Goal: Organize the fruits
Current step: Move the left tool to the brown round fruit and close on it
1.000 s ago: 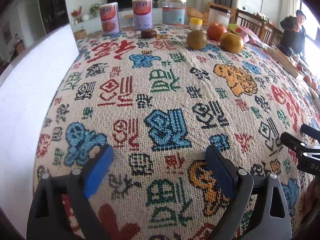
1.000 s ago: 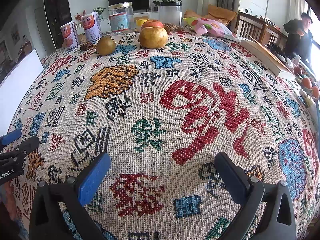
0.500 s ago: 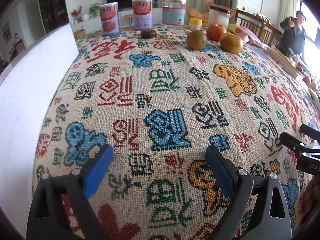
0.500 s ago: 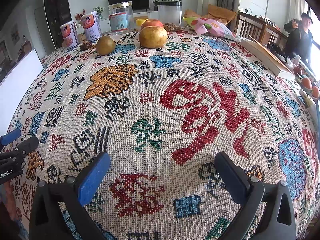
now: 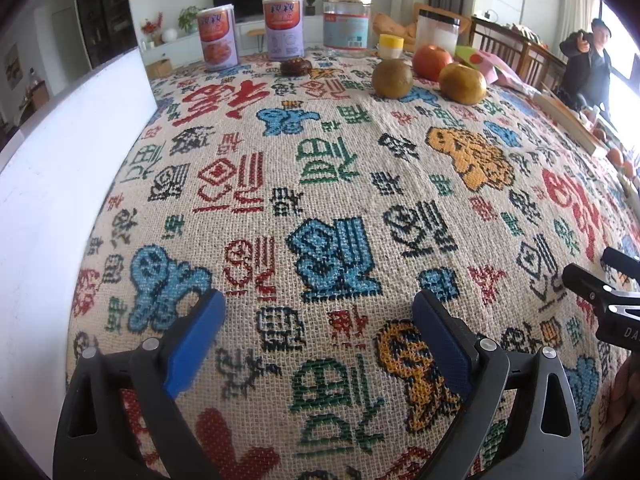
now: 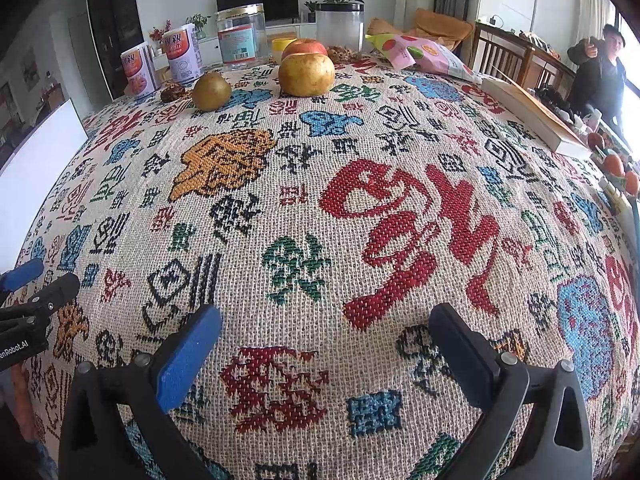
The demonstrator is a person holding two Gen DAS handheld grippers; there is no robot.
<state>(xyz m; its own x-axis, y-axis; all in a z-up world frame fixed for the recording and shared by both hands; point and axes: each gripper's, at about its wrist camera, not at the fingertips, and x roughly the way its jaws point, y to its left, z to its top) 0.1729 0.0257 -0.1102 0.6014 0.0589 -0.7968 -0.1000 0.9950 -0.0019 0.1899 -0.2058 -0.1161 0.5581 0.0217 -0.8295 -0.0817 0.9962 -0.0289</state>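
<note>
Both tools low over the near edge of the bench, nothing between the fingers. Left tool [image 5: 316, 336] spread wide; right tool [image 6: 326, 344] spread wide too, just beside it at 3 o'clock. Looks like a ready pose: opened ahead of the reach, since the fruit is round and needs full width.

Cloth [image 6: 360, 208] mid-bench is bare. Fruit sits far, around 12 o'clock: small brown fruit [image 6: 211, 91], yellow apple [image 6: 306, 74], red apple [image 6: 298, 46] right behind and touching it. Clustered near jars [image 6: 240, 38] and cans [image 6: 182, 58], probably unsorted. No tray or bowl visible, so target spot unclear. Task not started.
</note>
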